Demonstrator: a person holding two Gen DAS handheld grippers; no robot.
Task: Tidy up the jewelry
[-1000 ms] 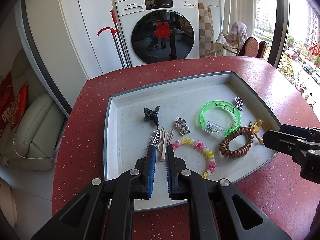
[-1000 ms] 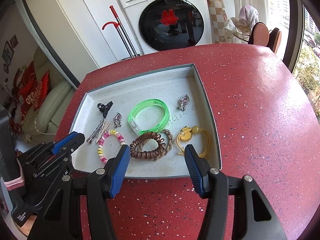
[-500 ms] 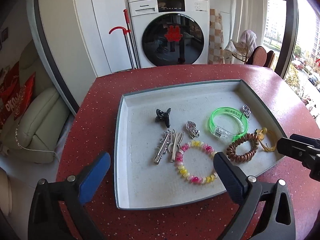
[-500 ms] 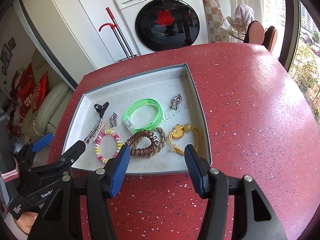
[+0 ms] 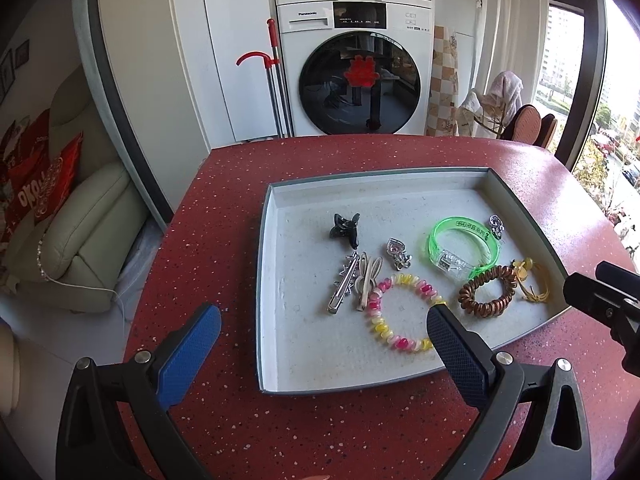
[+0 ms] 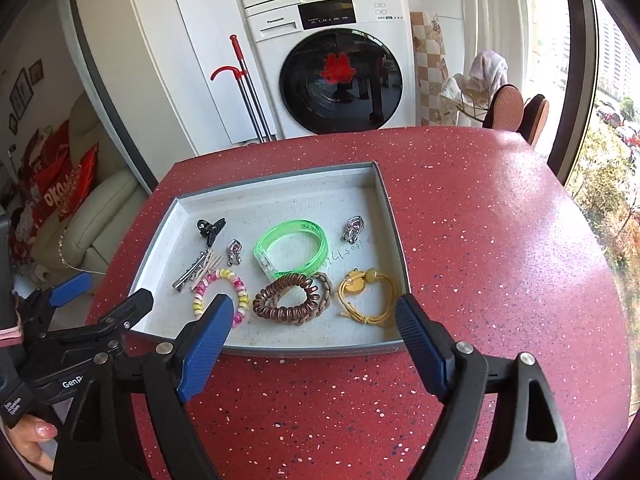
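Red speckled stone forms the surface (image 5: 224, 432) on which a grey tray (image 5: 267, 280) is set, and all the jewelry is seen inside that tray. Near the tray's left wall, two hair clips (image 5: 352, 284) are laid side by side, with a black claw clip (image 5: 345, 229) behind them. A beaded bracelet (image 5: 404, 312) lies toward the tray's front rim, and a green bangle (image 5: 464, 246), a brown coil tie (image 6: 286, 298) and a yellow cord (image 6: 368, 294) are placed toward its right wall. The left gripper (image 5: 320, 344) is spread wide over the tray's front left corner, nothing between its pads. The right gripper (image 6: 314, 334) is being opened above the front rim (also empty). A pick seems to be in preparation; next, one gripper would need lowering over a single piece and closing on it.
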